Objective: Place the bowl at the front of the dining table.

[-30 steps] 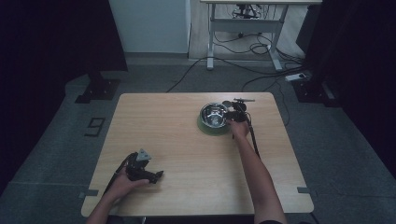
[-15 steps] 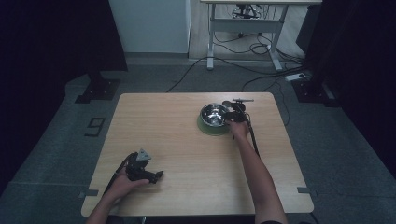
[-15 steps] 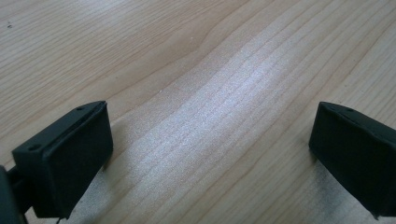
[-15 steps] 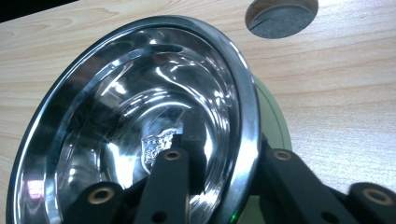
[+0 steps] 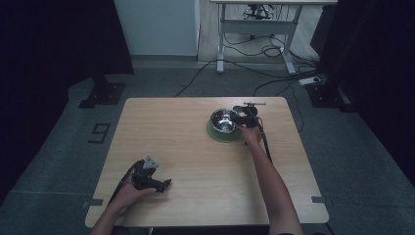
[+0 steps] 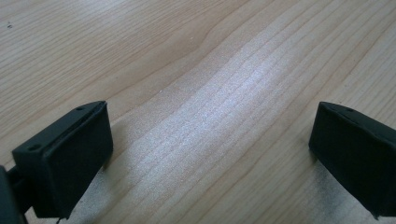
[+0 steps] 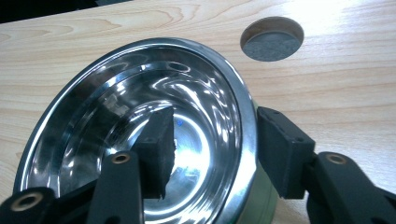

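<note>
Right gripper (image 5: 241,117) is sitting at the steel bowl (image 5: 224,120), right of centre in the upper half of the high view. The bowl is resting on a green plate (image 5: 219,135), which is showing past it at the lower edge. In the right gripper view the bowl's rim (image 7: 245,140) is running between the two jaws — one jaw is standing inside the bowl against the shiny wall, the other outside, just beside the rim with a thin gap showing. The jaws have just been opening; they are straddling the rim and not pressing on it.

Left gripper (image 5: 164,184) is lying low at the lower left of the high view, the person's hand (image 5: 128,191) wrapped around its body. In the left gripper view its jaws are standing wide apart at the bottom corners — bare wood of the table (image 6: 205,93) is lying between them.

A round cable hole (image 7: 272,39) is sitting in the tabletop at the upper right of the right gripper view, beyond the bowl.
</note>
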`<state>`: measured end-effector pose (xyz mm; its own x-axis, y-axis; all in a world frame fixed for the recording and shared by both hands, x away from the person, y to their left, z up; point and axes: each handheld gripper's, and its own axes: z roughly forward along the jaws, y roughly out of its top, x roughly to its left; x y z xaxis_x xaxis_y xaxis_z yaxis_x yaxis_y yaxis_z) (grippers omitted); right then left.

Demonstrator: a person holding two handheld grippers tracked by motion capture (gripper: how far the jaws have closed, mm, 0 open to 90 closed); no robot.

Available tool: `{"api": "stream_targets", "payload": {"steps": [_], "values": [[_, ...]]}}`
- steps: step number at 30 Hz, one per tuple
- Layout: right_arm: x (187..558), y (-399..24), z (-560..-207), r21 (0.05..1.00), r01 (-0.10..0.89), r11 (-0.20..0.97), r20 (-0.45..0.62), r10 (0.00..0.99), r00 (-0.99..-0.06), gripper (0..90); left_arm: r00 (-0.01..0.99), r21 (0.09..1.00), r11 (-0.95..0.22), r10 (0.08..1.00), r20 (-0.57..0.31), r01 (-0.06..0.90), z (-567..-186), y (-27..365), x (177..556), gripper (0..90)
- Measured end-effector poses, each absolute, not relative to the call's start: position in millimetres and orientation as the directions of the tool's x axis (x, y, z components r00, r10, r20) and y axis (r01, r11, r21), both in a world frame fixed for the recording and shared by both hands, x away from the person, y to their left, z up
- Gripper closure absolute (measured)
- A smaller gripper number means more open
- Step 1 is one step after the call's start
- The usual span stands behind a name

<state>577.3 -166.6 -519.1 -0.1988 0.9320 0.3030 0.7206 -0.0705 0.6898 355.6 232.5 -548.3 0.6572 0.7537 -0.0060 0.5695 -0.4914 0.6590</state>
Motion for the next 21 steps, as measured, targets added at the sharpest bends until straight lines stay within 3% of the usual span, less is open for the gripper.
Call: {"api": "stream_targets", "payload": {"steps": [21], "values": [[544.0, -187.9, -495.9, 0.74, 0.671, -0.051, 0.277, 0.932, -0.235, 42.0, 0.656, 0.659, -0.491, 0.755, -0.006, 0.57, -548.3, 232.4, 355.4, 0.0]]}}
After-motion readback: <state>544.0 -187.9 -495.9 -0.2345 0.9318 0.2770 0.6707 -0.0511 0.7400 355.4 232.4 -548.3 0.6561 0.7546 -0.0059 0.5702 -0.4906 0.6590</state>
